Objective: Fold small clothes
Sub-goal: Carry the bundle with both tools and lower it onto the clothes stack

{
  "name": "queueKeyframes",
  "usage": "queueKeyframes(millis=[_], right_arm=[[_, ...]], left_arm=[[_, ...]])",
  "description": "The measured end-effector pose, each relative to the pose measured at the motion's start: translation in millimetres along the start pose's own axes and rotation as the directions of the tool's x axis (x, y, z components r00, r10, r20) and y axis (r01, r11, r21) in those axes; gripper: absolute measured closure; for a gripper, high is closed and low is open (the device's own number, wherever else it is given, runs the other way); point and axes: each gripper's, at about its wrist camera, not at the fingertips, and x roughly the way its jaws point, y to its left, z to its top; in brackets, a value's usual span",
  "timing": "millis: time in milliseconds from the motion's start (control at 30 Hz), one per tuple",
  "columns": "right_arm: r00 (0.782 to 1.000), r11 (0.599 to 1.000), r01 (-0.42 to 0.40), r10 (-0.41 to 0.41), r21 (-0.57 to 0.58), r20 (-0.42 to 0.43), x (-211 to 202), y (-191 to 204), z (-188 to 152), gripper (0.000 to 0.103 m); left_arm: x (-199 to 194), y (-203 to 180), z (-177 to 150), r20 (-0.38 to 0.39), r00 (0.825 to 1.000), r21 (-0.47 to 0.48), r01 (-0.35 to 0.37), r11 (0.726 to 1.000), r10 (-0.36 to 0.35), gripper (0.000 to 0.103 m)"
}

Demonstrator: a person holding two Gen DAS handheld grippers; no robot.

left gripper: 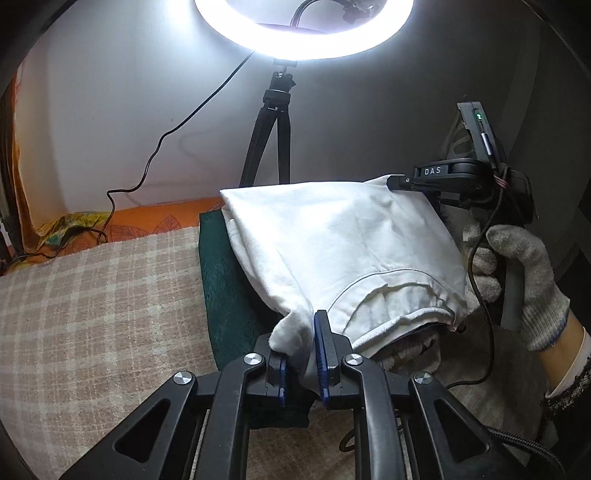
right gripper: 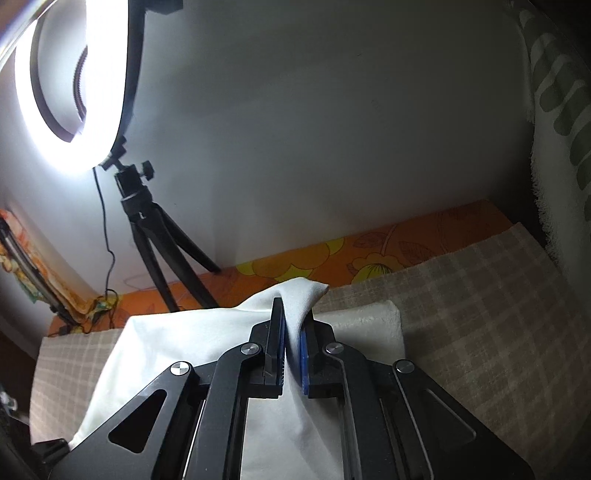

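1. White cotton-like fabric of the garment (left gripper: 332, 236) is seen pinched between the blue pads of the left claw (left gripper: 303, 360); the claw is closed on a bunched corner near the hemmed, curved opening.
2. A far corner of the same garment is clamped by the right claw (right gripper: 293, 341), visible in the left wrist view at the upper right edge of the cloth (left gripper: 397, 182). In the right wrist view the fabric is drawn up into a peak between the narrow-set pads.
3. The garment is held spread between the two claws, raised above the checked beige blanket (left gripper: 92, 314) that covers the surface. Whether its lower edge touches the blanket cannot be told.
4. A dark green cloth (left gripper: 225, 295) is noted lying on the blanket, beneath and to the left of the garment.
5. Garment appearance: plain white, soft, lightly creased, with a stitched curved seam and a rolled hem at the opening; a darker inner layer is glimpsed inside the opening.
6. The right claw's handle is gripped by a hand in a grey knit glove (left gripper: 524, 280).
7. Behind, a lit ring light (left gripper: 303, 33) on a black tripod (left gripper: 269, 140) stands against a pale wall; an orange floral cloth (right gripper: 388, 251) runs along the wall's foot.
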Motion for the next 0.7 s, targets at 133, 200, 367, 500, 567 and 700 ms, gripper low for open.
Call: queueKeyframes(millis=[133,200,367,500,567,700], right_arm=[[0.999,0.999,0.034,-0.034,0.003,-0.007,1.8,-4.2,0.4,0.081],[0.999,0.999,0.050,-0.050,-0.006,0.011,-5.7,-3.5,-1.0,0.066],[0.998,0.998,0.055,-0.055,-0.031,0.025,-23.9,-2.6,-0.1,0.064],[0.997,0.998,0.057,-0.055,-0.038,0.050,-42.5,3.5,2.5,0.060],[0.997,0.998,0.050,-0.048,-0.035,0.060,-51.3,7.7,4.4,0.059],[0.997,0.998,0.042,-0.039,-0.049,0.065,-66.7,19.7,5.1,0.058]], left_arm=[[-5.6,-4.9,-0.3,0.000,1.000,0.031,-0.019,0.999,0.019,0.068],[-10.7,-8.0,-0.8,0.008,0.999,0.042,-0.034,0.999,0.034,0.063],[-26.5,-12.9,-1.4,0.023,0.999,0.040,-0.041,0.998,0.040,0.052],[-48.9,-18.3,-2.2,0.050,0.997,0.057,-0.058,0.997,0.055,0.049],[-61.0,-20.2,-2.8,0.061,0.996,0.057,-0.064,0.996,0.061,0.049],[-87.1,-25.0,-4.9,0.089,0.993,0.057,-0.081,0.995,0.075,0.049]])
